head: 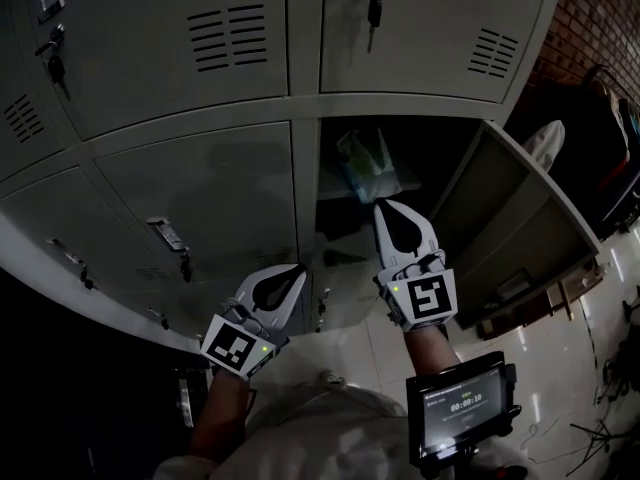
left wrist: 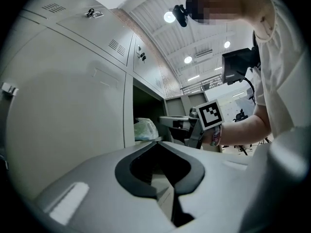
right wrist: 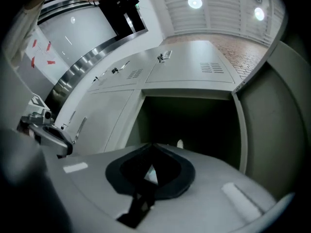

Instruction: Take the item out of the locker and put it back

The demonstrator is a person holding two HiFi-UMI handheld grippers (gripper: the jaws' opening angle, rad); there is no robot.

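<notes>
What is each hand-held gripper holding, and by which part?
Left hand-held gripper: shut, empty. Right hand-held gripper: shut by the plastic bag; whether it pinches the bag's lower edge cannot be told.

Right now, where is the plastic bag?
In the head view, the plastic bag sits inside the open locker, right of centre, just beyond the tips of the right gripper.

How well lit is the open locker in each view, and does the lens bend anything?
Head view: dim overall, open locker shadowed, pale bag inside visible. Left gripper view: brightest, ceiling lamps glare, locker doors bulge. Right gripper view: locker interior almost black, frame bowed.
</notes>
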